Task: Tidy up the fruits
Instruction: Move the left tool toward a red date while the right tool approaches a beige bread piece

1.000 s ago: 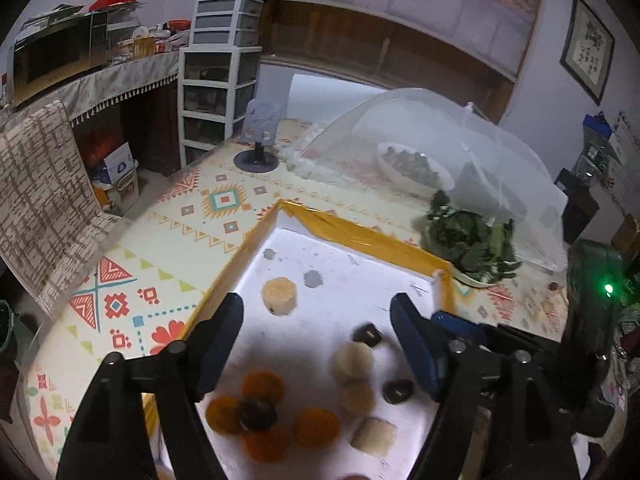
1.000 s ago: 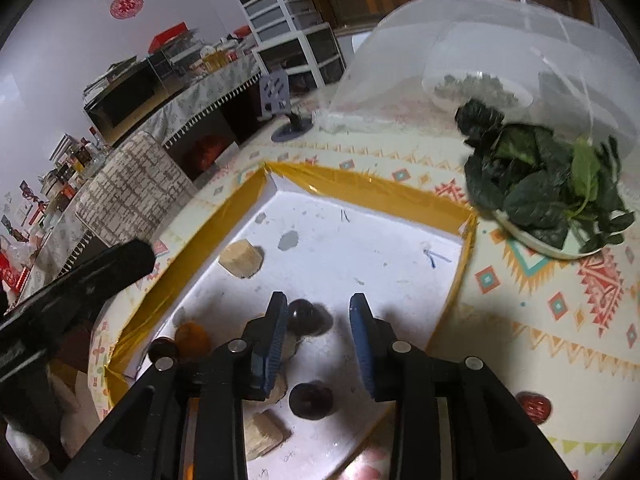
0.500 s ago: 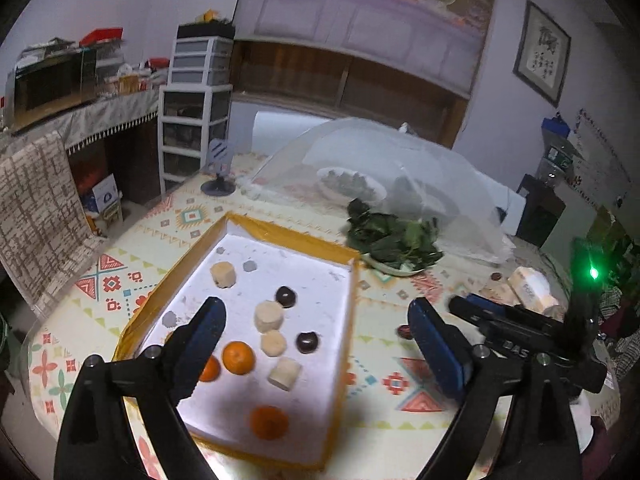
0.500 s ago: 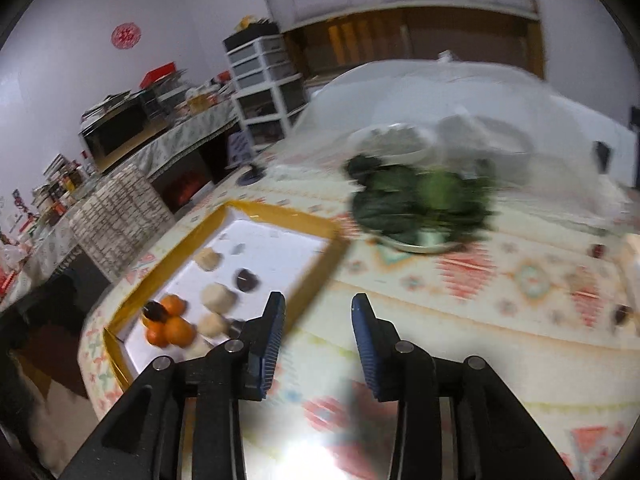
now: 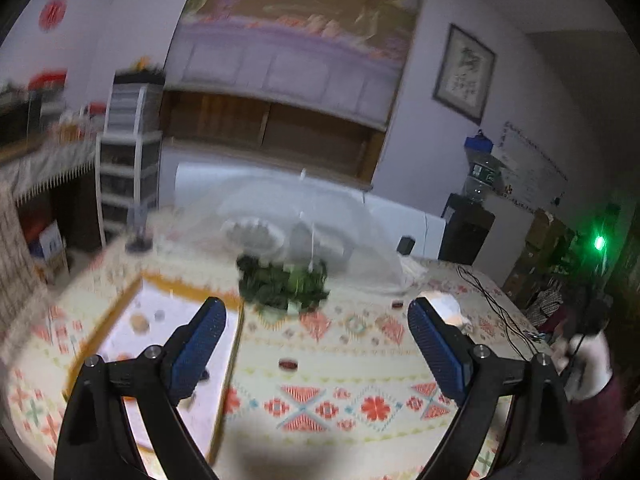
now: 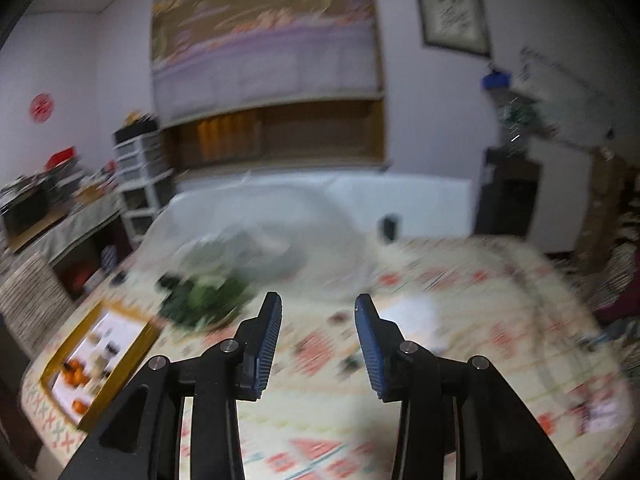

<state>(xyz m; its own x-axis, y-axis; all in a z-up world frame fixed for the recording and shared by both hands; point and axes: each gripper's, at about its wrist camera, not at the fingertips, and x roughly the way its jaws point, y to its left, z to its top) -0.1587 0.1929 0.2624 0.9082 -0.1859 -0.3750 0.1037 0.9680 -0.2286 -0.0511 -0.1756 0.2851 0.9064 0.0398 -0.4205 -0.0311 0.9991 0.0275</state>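
Both lifted clear of the yellow-rimmed white tray [image 6: 132,350] at the counter's left edge. Left hand-held gripper [image 5: 316,344] wide apart, empty; right hand-held gripper [image 6: 316,340] opening, nothing between — likely sorting done.

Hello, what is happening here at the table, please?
A person is sorting fruits with a gripper in each hand. At this moment neither holds anything: the left gripper is open wide, and the right gripper has its jaws opening with nothing between them. Both point over the patterned tablecloth. The tray with the fruits lies off to the left, beside a plate of greens.
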